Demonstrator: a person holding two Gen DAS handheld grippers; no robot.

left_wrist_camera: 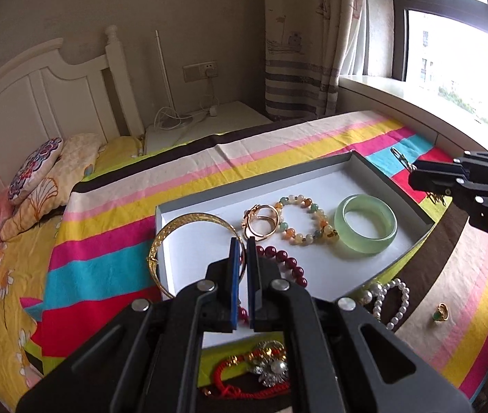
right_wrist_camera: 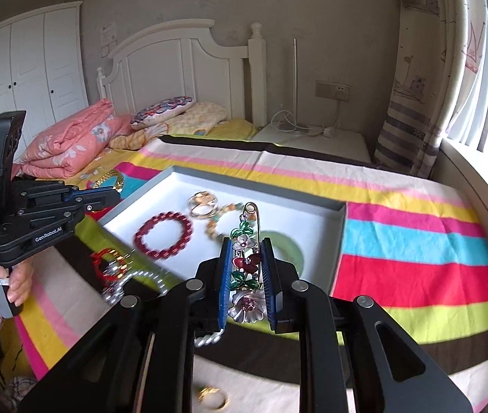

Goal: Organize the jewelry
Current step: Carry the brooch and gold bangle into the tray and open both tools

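Observation:
A shallow white tray (left_wrist_camera: 313, 179) (right_wrist_camera: 313, 213) lies on the striped bedspread. In it are a green jade bangle (left_wrist_camera: 366, 227), a pale bead bracelet (left_wrist_camera: 304, 222), gold rings (left_wrist_camera: 259, 222) and a dark red bead bracelet (right_wrist_camera: 163, 234). My left gripper (left_wrist_camera: 243, 241) is shut on a gold bangle (left_wrist_camera: 189, 227) and holds it over the tray's left rim. My right gripper (right_wrist_camera: 246, 244) is shut on a flower brooch pin (right_wrist_camera: 245, 258), held above the tray's near edge.
Loose on the bedspread near the tray are a pearl bracelet (left_wrist_camera: 393, 301), a green-stone ring (left_wrist_camera: 441, 311), a red cord bracelet with a pearl brooch (left_wrist_camera: 261, 368) and a gold ring (right_wrist_camera: 213, 397). Pillows (right_wrist_camera: 175, 110) and a folded quilt (right_wrist_camera: 72, 144) lie by the headboard.

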